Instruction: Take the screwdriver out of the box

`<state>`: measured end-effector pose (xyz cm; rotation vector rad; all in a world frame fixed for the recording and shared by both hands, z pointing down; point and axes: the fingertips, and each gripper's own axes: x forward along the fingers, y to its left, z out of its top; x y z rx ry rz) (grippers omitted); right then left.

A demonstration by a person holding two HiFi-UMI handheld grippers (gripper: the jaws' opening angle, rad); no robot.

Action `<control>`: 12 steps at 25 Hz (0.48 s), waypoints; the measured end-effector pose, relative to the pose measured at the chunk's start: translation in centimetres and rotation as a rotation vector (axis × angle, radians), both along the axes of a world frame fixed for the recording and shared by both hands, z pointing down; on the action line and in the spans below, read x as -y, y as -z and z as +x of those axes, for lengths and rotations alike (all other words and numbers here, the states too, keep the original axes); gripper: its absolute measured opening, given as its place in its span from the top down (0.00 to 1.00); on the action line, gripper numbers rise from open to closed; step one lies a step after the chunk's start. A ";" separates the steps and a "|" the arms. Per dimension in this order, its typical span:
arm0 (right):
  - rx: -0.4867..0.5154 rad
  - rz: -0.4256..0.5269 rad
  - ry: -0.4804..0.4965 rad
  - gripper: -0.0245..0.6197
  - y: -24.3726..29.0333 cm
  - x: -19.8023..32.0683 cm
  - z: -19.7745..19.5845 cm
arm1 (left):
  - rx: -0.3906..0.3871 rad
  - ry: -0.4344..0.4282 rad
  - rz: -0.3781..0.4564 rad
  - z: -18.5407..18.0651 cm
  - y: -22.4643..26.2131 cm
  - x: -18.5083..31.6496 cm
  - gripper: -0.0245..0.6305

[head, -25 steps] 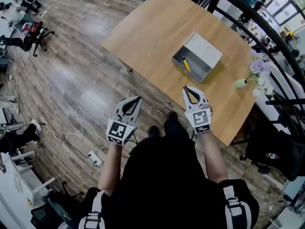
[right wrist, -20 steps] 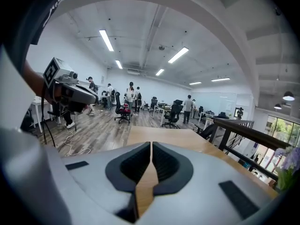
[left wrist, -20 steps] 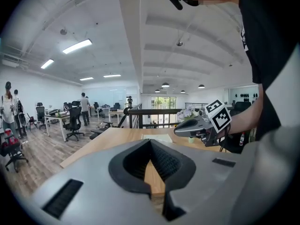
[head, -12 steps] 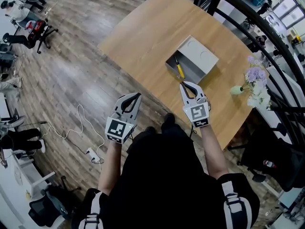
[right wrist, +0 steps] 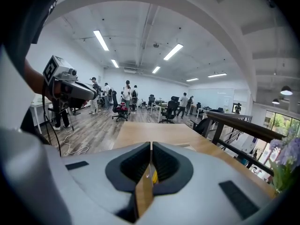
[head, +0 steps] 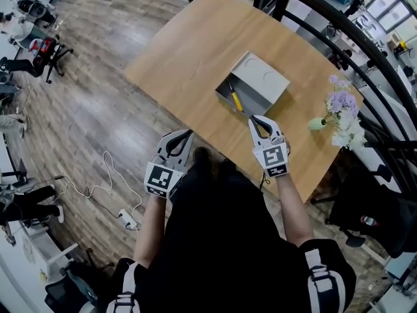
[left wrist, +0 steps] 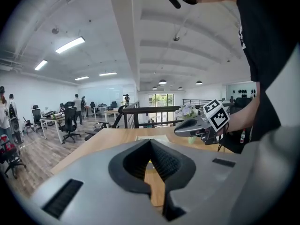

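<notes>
Both grippers have closed in on the table (head: pixel 195 44) as the person steps up. The right gripper (head: pixel 255 120) now hangs over its near edge, tip just short of the box (head: pixel 262 75), while the left gripper (head: pixel 186 135) trails off the edge. Each has its jaws pressed together on nothing. The screwdriver (head: pixel 235 101) lies inside the box, yellow handle showing. The reach looks nearly done, but the right jaws must part before any grasp.

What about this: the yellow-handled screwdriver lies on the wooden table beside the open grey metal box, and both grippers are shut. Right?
No. The yellow-handled screwdriver lies inside the open grey metal box, not beside it; the head view shows this. The left gripper and the right gripper are shut.
</notes>
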<state>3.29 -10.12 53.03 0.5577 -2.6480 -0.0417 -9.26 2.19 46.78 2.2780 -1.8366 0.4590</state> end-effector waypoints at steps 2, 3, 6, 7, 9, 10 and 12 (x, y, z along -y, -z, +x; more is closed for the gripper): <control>-0.010 -0.001 -0.006 0.91 -0.2 0.3 -0.1 | -0.006 -0.014 -0.001 -0.3 -0.1 0.8 0.93; -0.016 -0.002 -0.009 0.91 -0.3 0.4 -0.3 | -0.011 -0.023 -0.002 -0.5 -0.2 1.3 0.93; -0.038 -0.008 -0.025 0.91 -0.9 1.1 -0.9 | -0.024 -0.060 -0.005 -1.1 -0.8 2.8 0.93; -0.045 -0.011 -0.032 0.91 -1.1 1.5 -1.1 | -0.030 -0.073 -0.007 -1.3 -1.0 3.3 0.93; -0.055 -0.017 -0.049 0.91 -1.4 2.3 -1.7 | -0.040 -0.097 -0.010 -1.9 -1.3 4.5 0.93; -0.057 -0.018 -0.054 0.91 -1.3 2.7 -2.1 | -0.044 -0.108 -0.011 -2.2 -1.4 5.2 0.93; -0.061 -0.013 -0.056 0.91 -0.9 3.4 -3.0 | -0.049 -0.128 -0.012 -3.0 -1.4 6.7 0.93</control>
